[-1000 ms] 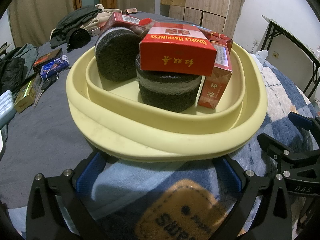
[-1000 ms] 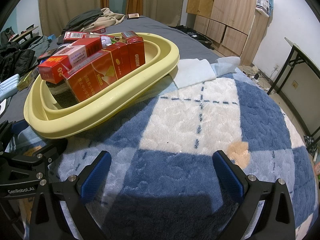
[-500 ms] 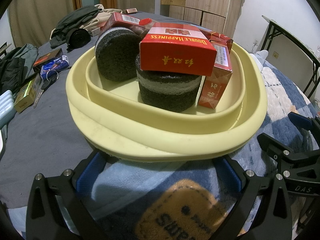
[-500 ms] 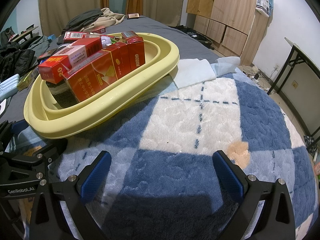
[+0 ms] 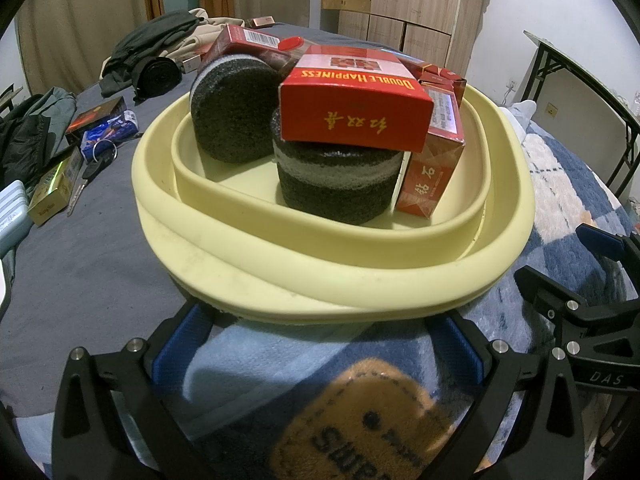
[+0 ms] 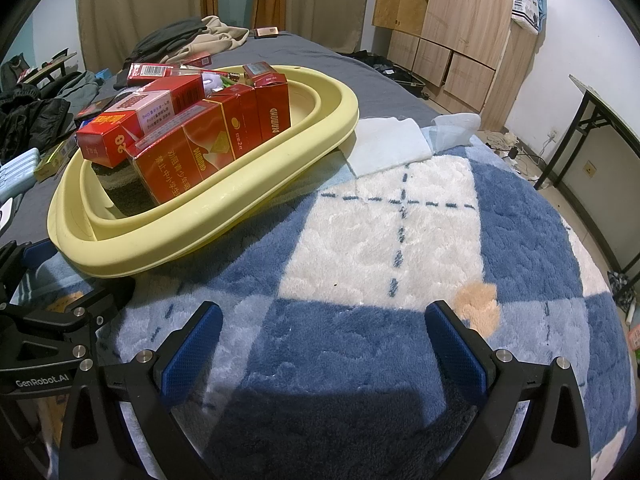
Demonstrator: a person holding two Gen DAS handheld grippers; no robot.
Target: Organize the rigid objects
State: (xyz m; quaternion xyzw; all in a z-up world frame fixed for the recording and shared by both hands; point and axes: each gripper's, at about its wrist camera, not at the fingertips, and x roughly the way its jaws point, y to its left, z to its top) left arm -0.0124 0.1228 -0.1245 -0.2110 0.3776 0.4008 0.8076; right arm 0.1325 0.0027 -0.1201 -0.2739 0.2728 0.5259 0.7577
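Evidently nothing has shifted: against the frames a second ago, both views match. Nearest, the left gripper (image 5: 318,344) hangs with jaws apart and empty over the blanket (image 5: 256,364), and the right gripper (image 6: 324,340) likewise. At twelve o'clock sits the yellow basin (image 5: 360,280), holding red boxes (image 5: 356,116) on dark sponges (image 5: 336,188); sorting looks paused or finished. Beyond, at ten o'clock, loose boxes (image 5: 50,196) lie on the bed.

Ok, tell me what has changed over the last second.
Nothing visibly changed. The left gripper and right gripper are both open and empty where they were, and the basin with its red boxes and sponges is as before.
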